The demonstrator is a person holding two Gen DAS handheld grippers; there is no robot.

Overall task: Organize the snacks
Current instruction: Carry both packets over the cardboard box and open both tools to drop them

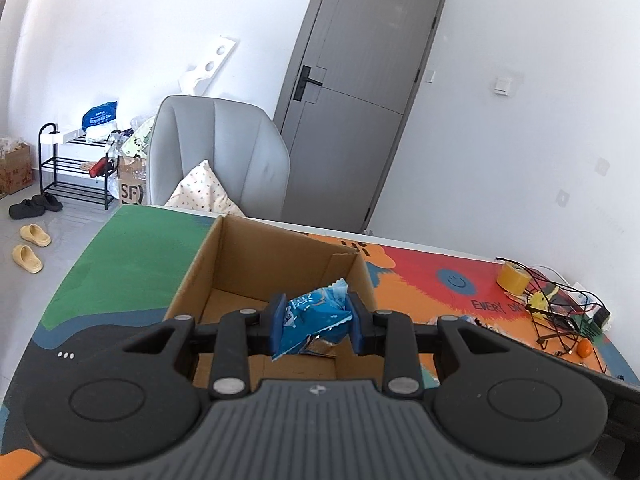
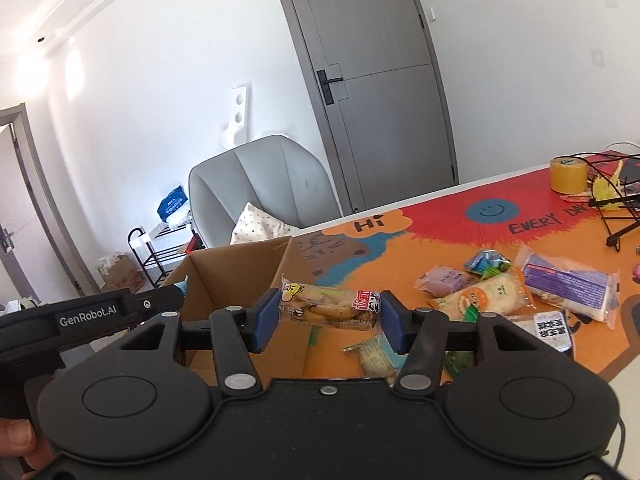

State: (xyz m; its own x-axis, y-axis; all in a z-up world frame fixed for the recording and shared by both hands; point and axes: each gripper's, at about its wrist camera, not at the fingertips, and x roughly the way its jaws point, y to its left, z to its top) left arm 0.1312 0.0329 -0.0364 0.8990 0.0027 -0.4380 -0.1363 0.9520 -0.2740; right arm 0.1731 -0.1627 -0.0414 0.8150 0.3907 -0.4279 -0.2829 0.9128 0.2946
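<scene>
My left gripper (image 1: 318,326) is shut on a crumpled blue snack packet (image 1: 316,318) and hangs over the open cardboard box (image 1: 276,248), whose floor shows below it. My right gripper (image 2: 328,318) is shut on a clear packet of yellowish biscuits (image 2: 328,306), held crosswise just right of the cardboard box (image 2: 240,268). The left gripper's black body (image 2: 88,316) shows at the left of the right wrist view, above the box, with a hand under it. Several more snack packets (image 2: 568,284) lie on the colourful tablecloth (image 2: 440,220) to the right.
A yellow tape roll (image 2: 568,174), a black wire rack and cables (image 1: 560,312) and a small orange (image 1: 585,347) sit at the table's far right. Beyond the table stand a grey chair (image 1: 224,152) with a cushion, a grey door (image 1: 360,80) and a shoe rack (image 1: 76,168).
</scene>
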